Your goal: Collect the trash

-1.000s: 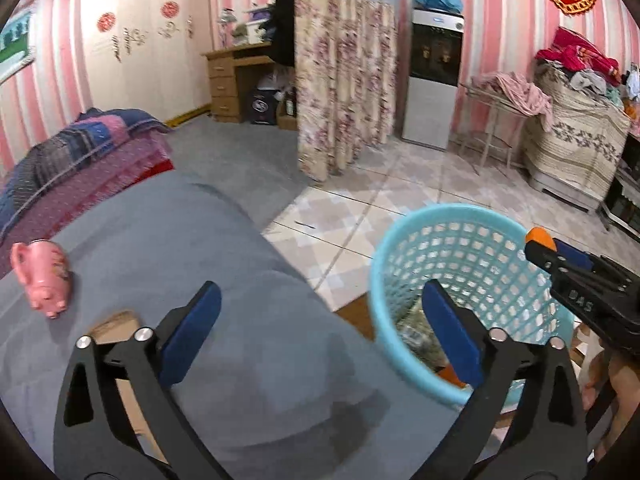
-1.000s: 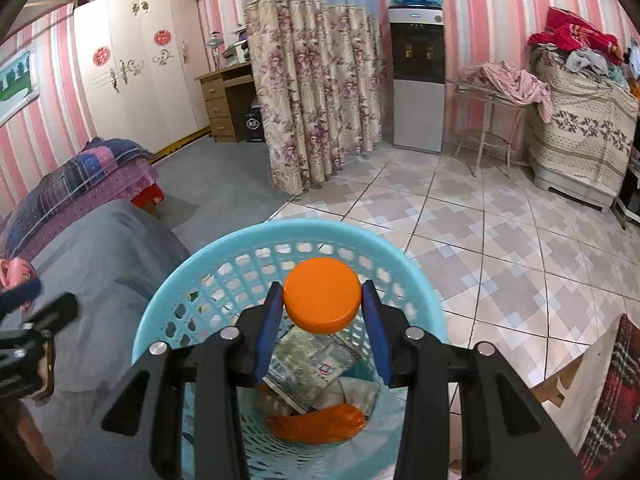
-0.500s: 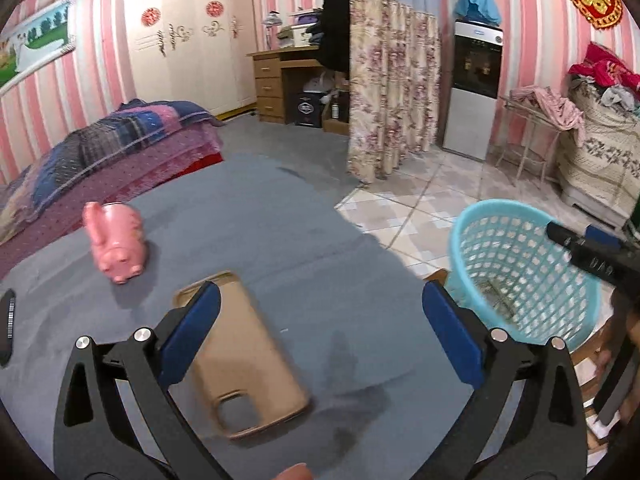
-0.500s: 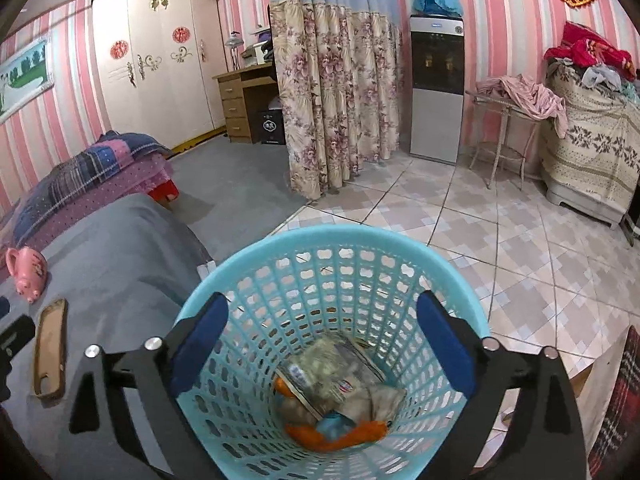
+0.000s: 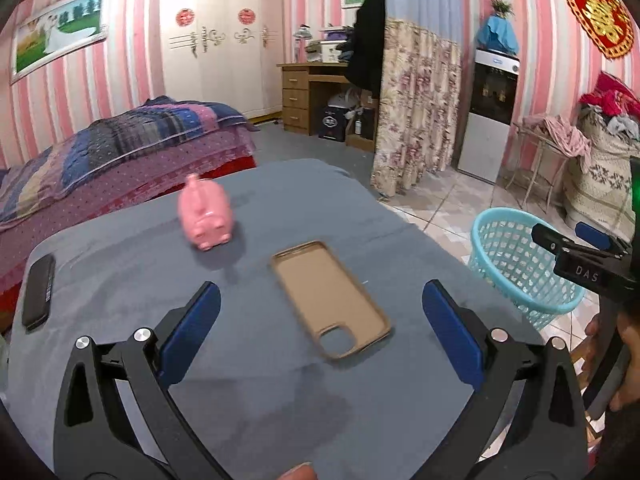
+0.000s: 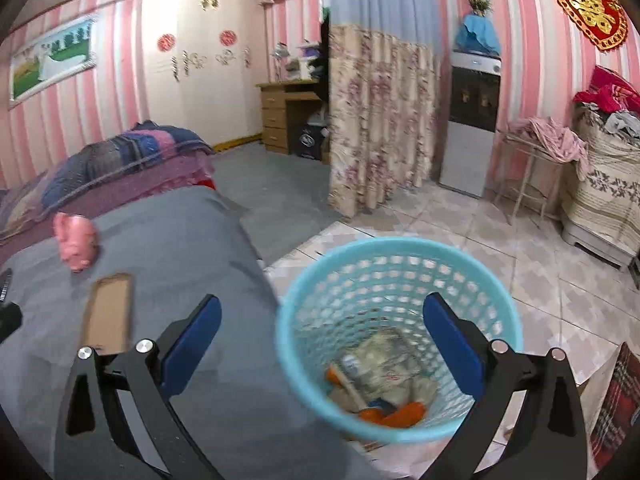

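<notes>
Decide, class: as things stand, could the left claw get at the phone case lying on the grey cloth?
Probably yes. The left claw is open and empty, and the phone case lies flat on the grey cloth just ahead, between its fingers. The pink piggy bank stands apart, so nothing blocks the way.

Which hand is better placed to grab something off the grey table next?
Probably the left. The left gripper is open and points over the grey table, straight at the phone case. The right gripper, open and empty, faces the blue basket.

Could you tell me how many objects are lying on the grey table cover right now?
3: a pink piggy bank at the back, a tan phone case in the middle, a black device at the left edge.
</notes>
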### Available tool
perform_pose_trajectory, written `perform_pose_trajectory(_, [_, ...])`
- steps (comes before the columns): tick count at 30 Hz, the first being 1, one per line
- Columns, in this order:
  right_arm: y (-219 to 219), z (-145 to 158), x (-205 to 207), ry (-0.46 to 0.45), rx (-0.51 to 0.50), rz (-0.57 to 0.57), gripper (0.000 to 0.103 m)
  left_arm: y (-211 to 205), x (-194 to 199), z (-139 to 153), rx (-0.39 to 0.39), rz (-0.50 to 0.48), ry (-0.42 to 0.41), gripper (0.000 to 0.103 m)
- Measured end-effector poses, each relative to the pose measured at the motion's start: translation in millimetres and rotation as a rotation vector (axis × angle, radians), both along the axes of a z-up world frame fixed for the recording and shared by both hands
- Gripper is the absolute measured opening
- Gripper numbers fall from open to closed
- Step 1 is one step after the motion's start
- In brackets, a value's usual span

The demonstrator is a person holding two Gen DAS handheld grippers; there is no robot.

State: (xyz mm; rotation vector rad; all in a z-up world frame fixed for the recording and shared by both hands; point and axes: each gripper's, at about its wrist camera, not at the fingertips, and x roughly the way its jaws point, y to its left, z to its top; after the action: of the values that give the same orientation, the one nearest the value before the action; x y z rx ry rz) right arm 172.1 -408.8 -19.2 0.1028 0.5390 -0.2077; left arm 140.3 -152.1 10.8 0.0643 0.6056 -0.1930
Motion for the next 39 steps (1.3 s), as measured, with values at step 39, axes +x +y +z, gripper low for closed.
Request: perform_pose_trajectory(39, [231.3,9.7,-124.2,-0.043,-0.099,0.131,0.099,165.8,-109.1,-8.6,-0.102,0.142,-0.007,0.098])
